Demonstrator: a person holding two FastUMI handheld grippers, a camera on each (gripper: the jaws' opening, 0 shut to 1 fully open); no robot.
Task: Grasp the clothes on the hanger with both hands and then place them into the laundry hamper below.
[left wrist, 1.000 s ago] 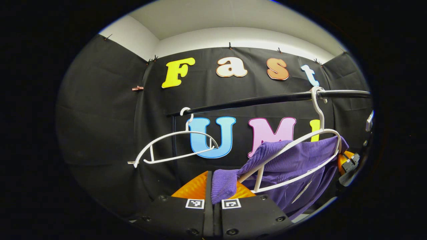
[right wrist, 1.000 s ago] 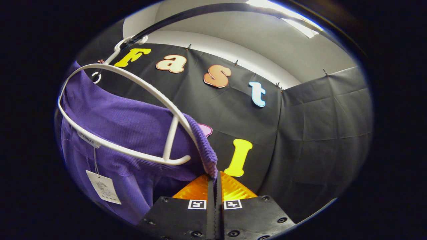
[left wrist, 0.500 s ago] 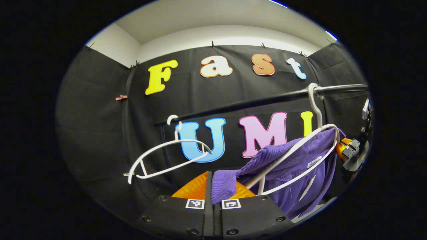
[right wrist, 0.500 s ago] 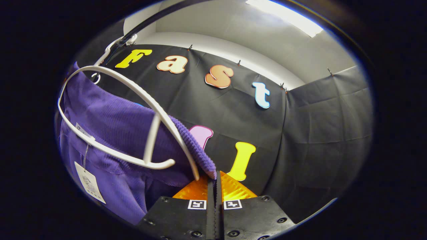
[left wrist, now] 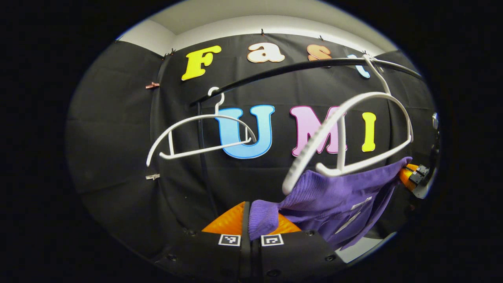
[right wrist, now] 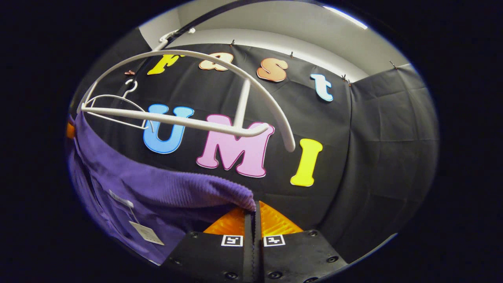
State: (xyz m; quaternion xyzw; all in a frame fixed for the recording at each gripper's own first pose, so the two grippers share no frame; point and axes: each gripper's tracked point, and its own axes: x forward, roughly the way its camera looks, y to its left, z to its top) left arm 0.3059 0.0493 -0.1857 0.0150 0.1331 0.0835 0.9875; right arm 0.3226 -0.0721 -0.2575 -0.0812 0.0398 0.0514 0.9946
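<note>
Both claws were clamped on the purple garment (left wrist: 334,192): the left gripper (left wrist: 250,228) pinched one shoulder edge, the right gripper (right wrist: 253,220) the other, so the knit hung slack between them. It had come free below the white hanger (left wrist: 353,129), which hung bare on the black rail (left wrist: 283,70) beside an empty second hanger (left wrist: 196,133). Hamper presumably below; lowering seemed next.

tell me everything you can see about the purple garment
The purple garment is a ribbed knit with a paper tag dangling from it. It has come off the white hanger, which hangs bare on the black rail above it. It sags between the two grippers: the left gripper is shut on one corner, the right gripper on the other.
</note>
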